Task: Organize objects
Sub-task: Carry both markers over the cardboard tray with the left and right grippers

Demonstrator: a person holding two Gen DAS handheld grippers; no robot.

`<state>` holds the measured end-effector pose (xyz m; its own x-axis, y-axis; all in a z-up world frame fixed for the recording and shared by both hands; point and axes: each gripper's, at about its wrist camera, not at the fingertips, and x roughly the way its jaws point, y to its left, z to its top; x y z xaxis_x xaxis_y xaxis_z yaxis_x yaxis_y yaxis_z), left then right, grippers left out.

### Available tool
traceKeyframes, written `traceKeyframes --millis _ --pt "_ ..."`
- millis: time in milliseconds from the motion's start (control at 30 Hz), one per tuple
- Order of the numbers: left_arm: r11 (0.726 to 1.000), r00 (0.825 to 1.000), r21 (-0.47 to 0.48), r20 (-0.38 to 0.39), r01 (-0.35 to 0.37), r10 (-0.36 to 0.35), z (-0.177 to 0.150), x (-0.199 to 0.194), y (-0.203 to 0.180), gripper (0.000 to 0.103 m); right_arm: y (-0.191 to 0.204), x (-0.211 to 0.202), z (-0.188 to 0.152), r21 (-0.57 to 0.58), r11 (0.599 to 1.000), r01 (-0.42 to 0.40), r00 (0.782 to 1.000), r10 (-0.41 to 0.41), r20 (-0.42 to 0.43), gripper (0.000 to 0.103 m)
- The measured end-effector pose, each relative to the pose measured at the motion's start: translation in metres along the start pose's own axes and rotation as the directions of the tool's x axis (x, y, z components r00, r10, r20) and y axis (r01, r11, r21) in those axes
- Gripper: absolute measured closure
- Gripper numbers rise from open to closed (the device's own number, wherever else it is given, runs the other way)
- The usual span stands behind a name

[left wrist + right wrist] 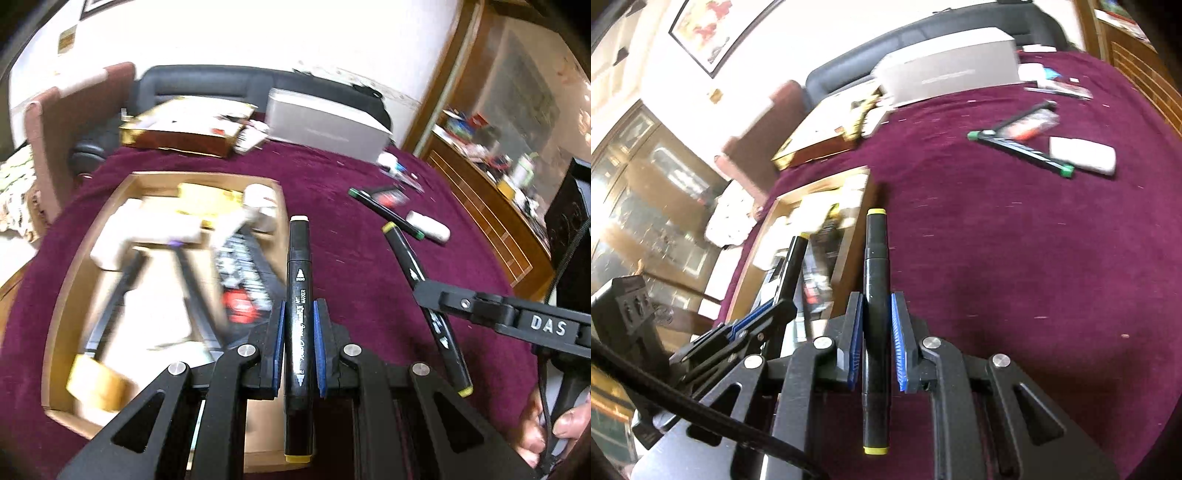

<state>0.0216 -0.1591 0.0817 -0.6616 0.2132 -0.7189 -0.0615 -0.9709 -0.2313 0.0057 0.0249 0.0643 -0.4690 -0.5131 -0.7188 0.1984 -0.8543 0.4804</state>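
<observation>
Markers held in both grippers

Markers are pinched by us: our left gripper [299,325] squeezes a black art marker [298,280] above the wooden tray [207,178], our right gripper [875,328] squeezes a yellow-capped marker [875,280] above the maroon cloth [1034,258].

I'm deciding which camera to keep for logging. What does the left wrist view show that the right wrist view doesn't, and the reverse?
Only the left wrist view: the lettering on the marker clamped in the left gripper, a person's fingers, and a shelf of clutter at right.

Only the right wrist view: a framed picture on the wall and a glass cabinet at left.

Both: the maroon cloth, the wooden tray, the green-capped marker, the white eraser-like block, the grey box, and the yellow-capped marker in the right gripper.
</observation>
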Motion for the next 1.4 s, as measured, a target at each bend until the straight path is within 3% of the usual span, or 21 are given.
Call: traceKeyframes --millis 267,533,833,1167,1400 --pt "0.992 0.994 -0.071 -0.007 -0.107 0.107 -0.001 -0.005 0.075 0.091 0.063 0.039 0.003 -0.079 0.995 -0.054 0.997 0.049 -0.059 0.090" --pt "0.985 0.990 -0.103 -0.052 -0.138 0.133 -0.012 0.011 0.110 0.091 0.092 0.087 0.002 -0.115 0.992 -0.045 0.992 0.031 -0.124 0.090" --pt "0.984 0.988 -0.105 -0.072 -0.144 0.137 -0.013 0.020 0.120 0.091 0.098 0.123 0.006 -0.142 0.990 0.004 0.987 -0.027 -0.160 0.090" --pt "0.976 0.976 -0.042 -0.041 -0.215 0.213 -0.013 0.024 0.114 0.091 0.106 0.140 0.007 -0.204 0.975 0.085 0.984 -0.115 -0.138 0.090" --pt "0.974 0.974 -0.043 -0.050 -0.223 0.221 -0.018 0.030 0.120 0.091 0.106 0.152 0.006 -0.217 0.970 0.106 0.978 -0.141 -0.151 0.090"
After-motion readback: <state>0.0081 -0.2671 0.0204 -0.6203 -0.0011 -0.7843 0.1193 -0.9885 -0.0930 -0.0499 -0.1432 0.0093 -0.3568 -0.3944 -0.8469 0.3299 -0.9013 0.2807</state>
